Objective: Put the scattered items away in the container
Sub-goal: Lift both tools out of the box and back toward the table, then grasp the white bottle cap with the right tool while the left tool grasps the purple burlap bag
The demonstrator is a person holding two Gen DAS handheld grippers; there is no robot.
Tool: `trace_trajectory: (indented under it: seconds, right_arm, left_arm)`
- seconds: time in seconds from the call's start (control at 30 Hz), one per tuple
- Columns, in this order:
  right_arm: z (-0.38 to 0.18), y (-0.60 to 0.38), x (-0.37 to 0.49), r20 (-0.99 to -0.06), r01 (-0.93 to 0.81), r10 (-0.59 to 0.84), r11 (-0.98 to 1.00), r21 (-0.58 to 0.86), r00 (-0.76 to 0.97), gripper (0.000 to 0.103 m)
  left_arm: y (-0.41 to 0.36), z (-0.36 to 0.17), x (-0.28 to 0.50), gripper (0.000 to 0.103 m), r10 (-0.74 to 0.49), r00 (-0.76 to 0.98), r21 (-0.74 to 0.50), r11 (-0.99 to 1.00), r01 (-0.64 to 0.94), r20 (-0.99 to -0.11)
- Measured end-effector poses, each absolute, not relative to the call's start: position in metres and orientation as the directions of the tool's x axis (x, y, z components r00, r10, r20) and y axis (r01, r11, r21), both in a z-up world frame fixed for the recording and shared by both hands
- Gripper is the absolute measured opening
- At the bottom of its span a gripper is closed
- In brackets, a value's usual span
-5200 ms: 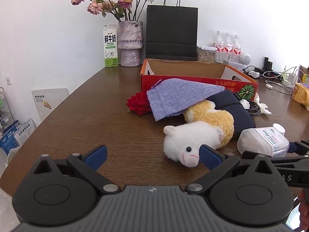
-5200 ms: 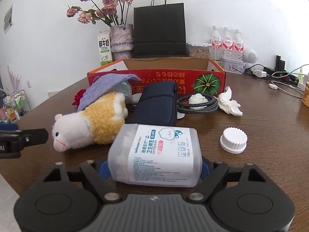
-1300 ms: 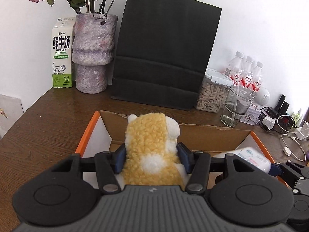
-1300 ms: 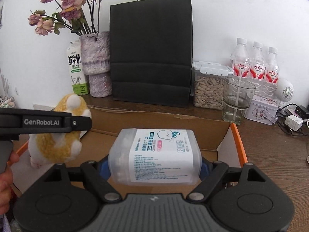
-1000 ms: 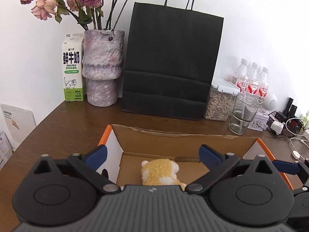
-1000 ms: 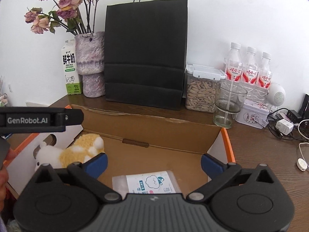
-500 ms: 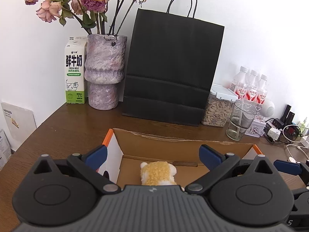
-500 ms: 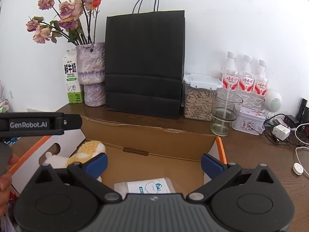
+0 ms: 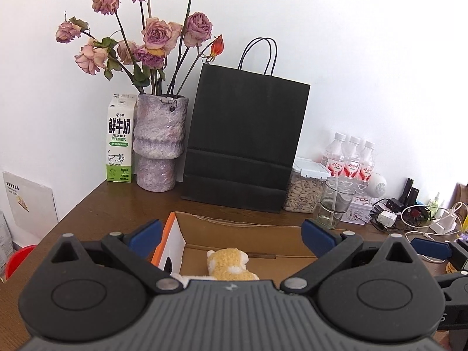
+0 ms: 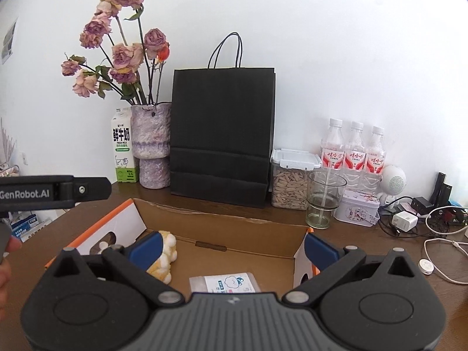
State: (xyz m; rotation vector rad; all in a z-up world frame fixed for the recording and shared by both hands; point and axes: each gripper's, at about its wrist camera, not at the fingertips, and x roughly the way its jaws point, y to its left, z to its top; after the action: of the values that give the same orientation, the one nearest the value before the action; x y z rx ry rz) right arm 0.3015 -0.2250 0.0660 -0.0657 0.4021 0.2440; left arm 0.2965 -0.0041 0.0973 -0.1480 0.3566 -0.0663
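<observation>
Three water bottles [image 10: 354, 149], one box [image 10: 234, 231], one plush toy [image 9: 229, 267].

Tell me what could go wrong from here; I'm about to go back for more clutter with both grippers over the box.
1. The drinking glass stands close behind the cardboard box; a wide swing of the open right gripper could tip it.
2. The left gripper hangs close beside it, so they may collide.
3. The plush toy and cotton-pad pack already fill much of the floor.

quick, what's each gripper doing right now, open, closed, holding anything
Left gripper: open, holding nothing.
Right gripper: open, holding nothing.
</observation>
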Motion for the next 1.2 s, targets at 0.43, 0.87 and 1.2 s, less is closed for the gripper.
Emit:
trace_trajectory:
  seconds: [0.43, 0.87, 1.2]
  right_arm:
    - [0.065, -0.236, 0.213, -0.386, -0.25, 0.22, 0.968, -0.029, 0.896, 0.103]
    - [0.044, -0.26, 0.132, -0.409, -0.24, 0.214, 0.971, -0.012, 0.887, 0.103]
    - [0.006, -0.277, 0.094, -0.476, -0.233, 0.208, 0.972, 0.006, 0.855, 0.103]
  left_arm:
    - [0.011, 0.091, 0.21, 0.103, -0.068, 0.936, -0.139, 0.99, 0.021, -0.346]
    - [0.025, 0.076, 0.136, 0.103, -0.024, 0.928, -0.11, 0.994, -0.019, -0.373]
    - [0.032, 0.051, 0.101, 0.103, 0.005, 0.906, -0.082, 0.996, -0.044, -0.423]
